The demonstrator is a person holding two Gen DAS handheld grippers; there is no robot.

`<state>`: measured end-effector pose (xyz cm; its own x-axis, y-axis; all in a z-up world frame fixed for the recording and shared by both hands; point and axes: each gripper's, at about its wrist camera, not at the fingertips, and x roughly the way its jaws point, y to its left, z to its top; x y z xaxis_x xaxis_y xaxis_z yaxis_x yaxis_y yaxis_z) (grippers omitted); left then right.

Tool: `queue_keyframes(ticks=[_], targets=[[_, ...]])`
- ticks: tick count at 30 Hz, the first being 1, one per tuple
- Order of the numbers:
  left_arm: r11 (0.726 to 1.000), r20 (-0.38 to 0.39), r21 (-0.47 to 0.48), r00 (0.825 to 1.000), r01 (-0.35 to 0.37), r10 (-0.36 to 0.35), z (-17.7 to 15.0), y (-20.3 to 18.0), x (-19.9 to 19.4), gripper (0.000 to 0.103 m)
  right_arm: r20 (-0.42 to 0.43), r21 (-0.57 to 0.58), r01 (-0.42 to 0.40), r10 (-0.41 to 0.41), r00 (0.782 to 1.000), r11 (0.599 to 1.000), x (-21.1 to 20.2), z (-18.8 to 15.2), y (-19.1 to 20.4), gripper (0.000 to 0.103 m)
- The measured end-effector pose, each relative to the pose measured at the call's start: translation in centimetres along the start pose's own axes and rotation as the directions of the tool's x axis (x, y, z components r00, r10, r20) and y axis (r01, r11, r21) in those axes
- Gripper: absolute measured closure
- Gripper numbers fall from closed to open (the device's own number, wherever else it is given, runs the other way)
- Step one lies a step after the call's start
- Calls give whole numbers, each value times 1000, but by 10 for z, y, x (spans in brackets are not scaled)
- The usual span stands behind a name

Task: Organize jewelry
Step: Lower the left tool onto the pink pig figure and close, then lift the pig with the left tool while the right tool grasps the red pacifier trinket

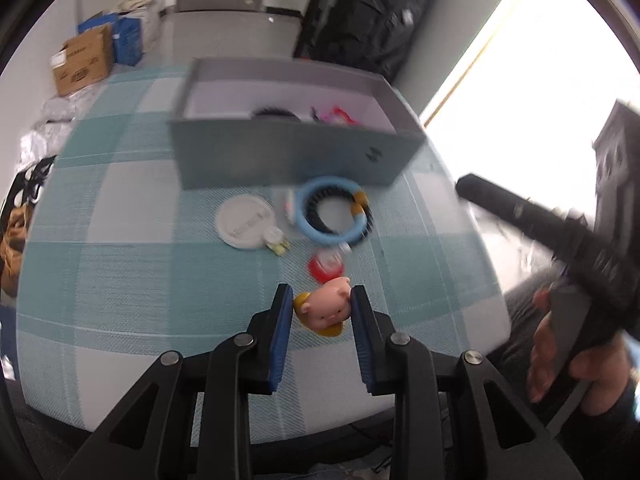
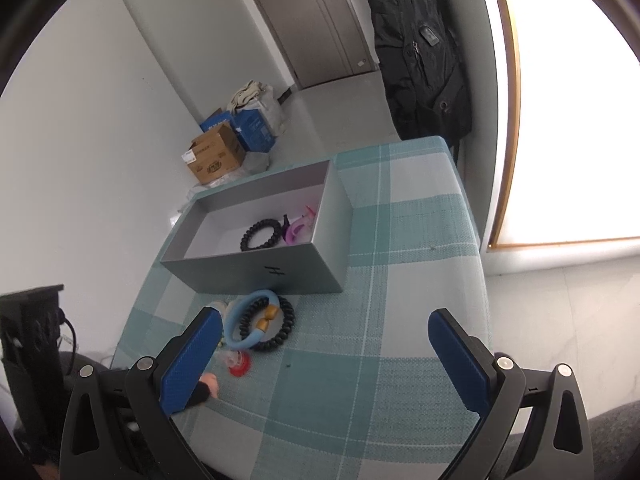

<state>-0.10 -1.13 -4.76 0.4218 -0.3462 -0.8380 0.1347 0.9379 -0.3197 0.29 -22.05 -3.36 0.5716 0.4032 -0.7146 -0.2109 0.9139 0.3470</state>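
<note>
Left wrist view: left tongs narrowed around a pink pig-faced charm with yellow trim, right blue pad touching its snout side, left pad just beside its ear; grip itself hard to confirm through the blur. Low over the checked teal-and-white tabletop. Just beyond the pig, a red round piece; farther on, a light blue ring with a gold bead, overlapping a black beaded bracelet. White round lid to their left. Grey box behind, open-topped, dark beads and something pink inside. At far right, a hand gripping the other tool's handle.

Right wrist view: right tongs spread wide, holding nothing, above the tabletop. Grey box ahead, containing a black bead bracelet and a purple-pink piece. In front of the box, the light blue ring crossing a black beaded bracelet, gold beads where they meet. Red round piece nearer, pig charm mostly hidden behind the left pad.
</note>
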Motion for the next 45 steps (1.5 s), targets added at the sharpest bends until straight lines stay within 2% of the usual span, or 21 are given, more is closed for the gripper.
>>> queue_keyframes(ticks=[4,7,9,13,17,19,24,27,32,33,34,36,40,45], targets=[[999,81,-36,997,16,-14,10,14,-22,79,18,-10,-3,4,1000,1000,-5,-1,4,0],[998,152,-61,988,6,4,20,28,-43,79,9,5,-28,28,1000,1000,-5,-5,5,0],[997,198,-67,979,-26,39,25,34,-54,79,-15,10,-35,35,999,999,-1,-10,6,0],[997,233,-82,972,-12,31,29,38,-56,79,-53,-13,-56,55,997,998,7,-17,16,5],[995,229,-98,974,20,3,27,45,-53,79,-104,-37,-81,77,992,996,19,-27,31,13],[993,221,-112,975,32,-7,27,49,-51,79,-129,-58,-104,96,987,993,24,-31,39,25],[989,202,-142,979,51,-22,27,59,-50,79,-150,-135,-126,105,983,983,35,-38,65,28],[987,220,-156,975,50,-14,28,65,-57,79,-167,-148,-123,98,981,981,43,-41,72,36],[983,227,-177,974,47,-6,28,73,-59,79,-172,-169,-111,82,982,979,54,-40,81,44],[983,225,-178,974,44,-3,28,73,-58,79,-179,-173,-114,82,980,978,55,-40,81,49],[983,221,-177,975,44,-4,28,73,-57,79,-187,-182,-111,77,979,977,58,-40,83,59],[985,215,-165,977,41,-4,28,70,-55,79,-180,-230,-52,10,984,972,62,-43,89,70],[992,215,-122,977,17,9,28,61,-54,79,-157,-246,2,-42,987,969,63,-42,89,85],[997,205,-83,979,7,10,27,52,-49,79,-149,-253,-4,-35,988,967,61,-42,87,85]])
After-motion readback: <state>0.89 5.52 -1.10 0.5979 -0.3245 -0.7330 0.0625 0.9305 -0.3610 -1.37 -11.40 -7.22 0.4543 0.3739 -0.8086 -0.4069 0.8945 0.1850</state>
